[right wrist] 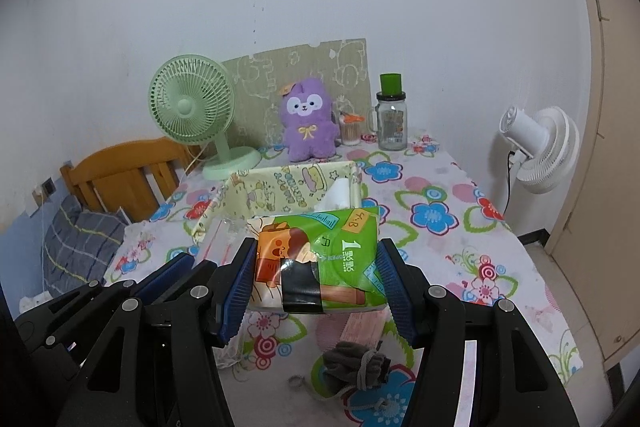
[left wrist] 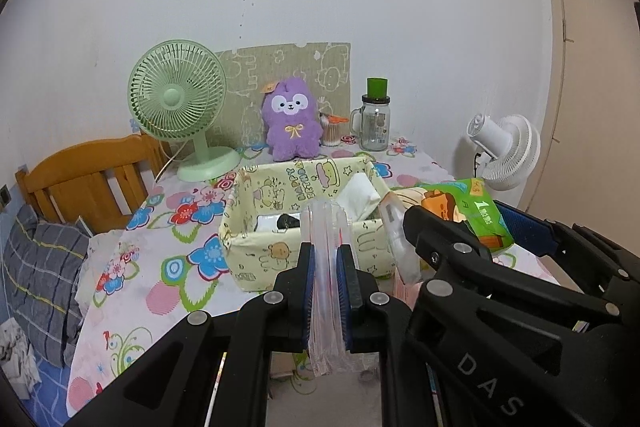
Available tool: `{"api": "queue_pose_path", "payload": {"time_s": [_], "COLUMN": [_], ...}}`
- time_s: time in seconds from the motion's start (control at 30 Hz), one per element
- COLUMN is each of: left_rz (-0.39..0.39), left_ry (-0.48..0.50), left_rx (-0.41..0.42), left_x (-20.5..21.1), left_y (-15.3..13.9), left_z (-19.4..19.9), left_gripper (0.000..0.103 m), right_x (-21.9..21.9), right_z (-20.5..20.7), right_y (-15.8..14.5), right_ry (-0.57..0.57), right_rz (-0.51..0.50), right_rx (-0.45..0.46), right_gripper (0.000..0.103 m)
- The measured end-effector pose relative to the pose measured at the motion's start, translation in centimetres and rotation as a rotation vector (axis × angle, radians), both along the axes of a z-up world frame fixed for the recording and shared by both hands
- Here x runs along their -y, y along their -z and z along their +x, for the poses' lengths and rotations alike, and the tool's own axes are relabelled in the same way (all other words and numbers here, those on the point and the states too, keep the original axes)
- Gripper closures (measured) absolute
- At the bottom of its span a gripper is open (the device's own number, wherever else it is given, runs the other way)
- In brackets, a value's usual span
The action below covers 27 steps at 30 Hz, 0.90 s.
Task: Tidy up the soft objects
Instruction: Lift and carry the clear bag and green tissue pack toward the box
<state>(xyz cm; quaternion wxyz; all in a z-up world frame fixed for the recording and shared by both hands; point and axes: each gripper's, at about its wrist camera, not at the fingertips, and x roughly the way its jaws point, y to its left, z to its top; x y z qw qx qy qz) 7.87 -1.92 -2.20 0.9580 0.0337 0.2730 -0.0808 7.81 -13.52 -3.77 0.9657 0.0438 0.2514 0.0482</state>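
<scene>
My left gripper is shut on a clear plastic packet and holds it upright just in front of the yellow cartoon fabric box. My right gripper is shut on a green tissue pack and holds it above the table, near the box's front right corner. The tissue pack also shows in the left wrist view. White tissues and a dark item lie in the box. A grey drawstring pouch and a pink pack lie on the floral tablecloth below the right gripper.
A purple plush, a green fan, a glass jar and a cotton-swab cup stand at the back by the wall. A white fan stands right of the table. A wooden headboard and pillow are to the left.
</scene>
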Motion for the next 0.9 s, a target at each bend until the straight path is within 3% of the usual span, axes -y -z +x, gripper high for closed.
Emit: {"api": "queue_pose_path", "payload": {"time_s": [0.5, 0.9], "left_rz": [0.003, -0.004], "left_ry": [-0.006, -0.007], "left_rx": [0.006, -0.014], "left_x": [-0.2, -0.7], "left_y": [-1.9, -2.0], "left_z": [3.3, 7.0], "left_gripper": [0.094, 0.094], "right_x": [-0.4, -1.0], "right_z": [3.9, 7.5], "right_y": [-2.1, -2.2], "right_ry": [-0.008, -0.015], "right_rz": [0.001, -0.001], "right_rx": [0.002, -0.010], "right_gripper": [0.040, 0.040]}}
